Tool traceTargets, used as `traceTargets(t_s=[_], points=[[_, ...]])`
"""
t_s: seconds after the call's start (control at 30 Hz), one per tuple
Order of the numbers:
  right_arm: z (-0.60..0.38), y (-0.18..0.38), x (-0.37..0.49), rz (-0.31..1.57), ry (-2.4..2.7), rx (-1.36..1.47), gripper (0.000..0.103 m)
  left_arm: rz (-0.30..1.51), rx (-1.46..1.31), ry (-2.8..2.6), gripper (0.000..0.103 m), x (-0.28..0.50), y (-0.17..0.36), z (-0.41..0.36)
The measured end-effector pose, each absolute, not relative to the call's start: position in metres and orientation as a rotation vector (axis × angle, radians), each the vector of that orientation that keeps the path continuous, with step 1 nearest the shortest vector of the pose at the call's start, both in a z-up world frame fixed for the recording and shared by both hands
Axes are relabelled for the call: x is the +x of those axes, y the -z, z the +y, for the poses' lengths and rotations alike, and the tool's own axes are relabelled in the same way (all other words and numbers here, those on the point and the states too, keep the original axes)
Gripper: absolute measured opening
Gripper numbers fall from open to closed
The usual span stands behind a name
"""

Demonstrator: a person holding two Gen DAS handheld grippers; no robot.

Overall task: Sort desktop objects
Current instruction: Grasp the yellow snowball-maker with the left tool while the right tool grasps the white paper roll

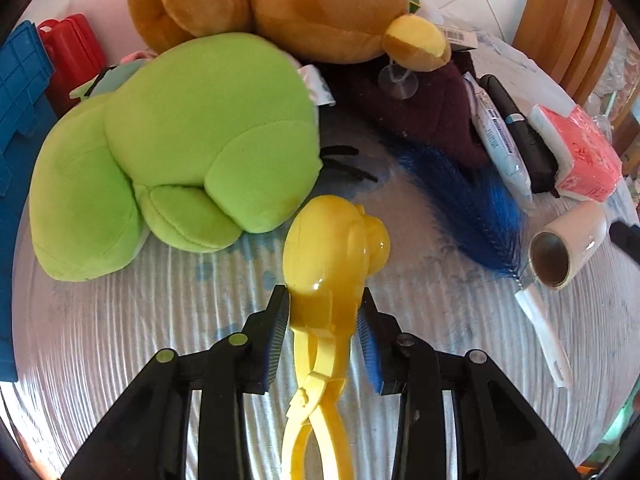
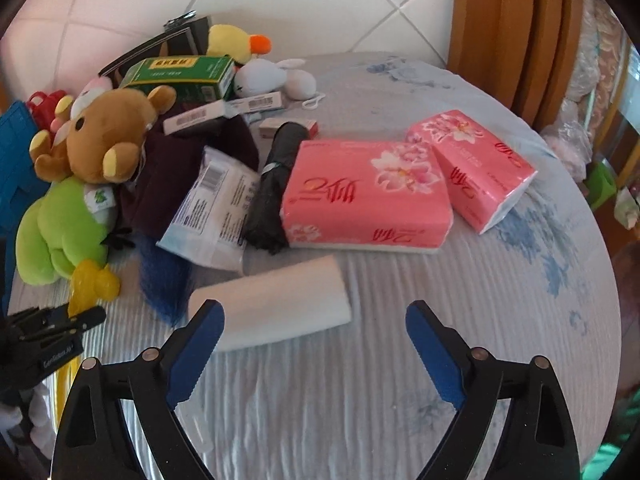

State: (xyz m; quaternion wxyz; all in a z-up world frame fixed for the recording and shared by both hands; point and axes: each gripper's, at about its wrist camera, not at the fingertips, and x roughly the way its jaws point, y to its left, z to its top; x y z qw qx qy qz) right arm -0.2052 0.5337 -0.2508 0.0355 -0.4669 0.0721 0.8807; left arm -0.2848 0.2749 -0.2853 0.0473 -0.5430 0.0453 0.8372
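Note:
My left gripper is shut on a yellow plastic duck-shaped clamp toy, its pads pressing the neck just below the round head; the toy's handles run back between the fingers. The right wrist view shows the same toy and left gripper at the left edge. A green plush lies just left of the toy, with a brown bear plush behind it. My right gripper stands open over the cloth, its left finger right in front of a white roll, nothing between the fingers.
Two pink tissue packs lie beyond the roll, next to a black bundle, a wipes pack and a blue brush. A green box and small plushes sit at the back. A blue crate stands left, wooden furniture right.

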Motion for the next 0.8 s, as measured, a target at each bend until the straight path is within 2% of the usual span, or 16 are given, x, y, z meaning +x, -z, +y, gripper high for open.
traceTargets(t_s=[0.07,0.1,0.17,0.33,0.37,0.47,0.57,0.7,0.8], points=[[0.550,0.246,-0.211,0.192,-2.662,-1.386,0.090,0.146,-1.660,-2.556,0.033,-0.286,0.287,0.276],[0.557,0.245,-0.215,0.159,-2.630,-1.371,0.080,0.145,-1.669,-2.555,0.033,-0.288,0.288,0.275],[0.575,0.250,-0.223,0.140,-2.566,-1.361,0.072,0.126,-1.685,-2.552,0.034,-0.292,0.293,0.272],[0.579,0.278,-0.231,0.110,-2.567,-1.539,0.070,0.143,-1.681,-2.571,0.034,-0.290,0.293,0.278],[0.570,0.279,-0.224,0.075,-2.594,-1.563,0.065,0.140,-1.691,-2.576,0.034,-0.289,0.292,0.279],[0.542,0.283,-0.198,0.085,-2.668,-1.691,0.065,0.094,-1.712,-2.588,0.034,-0.281,0.292,0.280],[0.512,0.282,-0.172,-0.014,-2.745,-1.778,0.067,0.096,-1.694,-2.602,0.034,-0.273,0.291,0.283],[0.500,0.261,-0.160,-0.129,-2.817,-1.712,0.075,0.066,-1.707,-2.561,0.034,-0.273,0.287,0.285],[0.505,0.250,-0.176,-0.086,-2.845,-1.677,0.075,0.040,-1.708,-2.557,0.034,-0.278,0.276,0.287]])
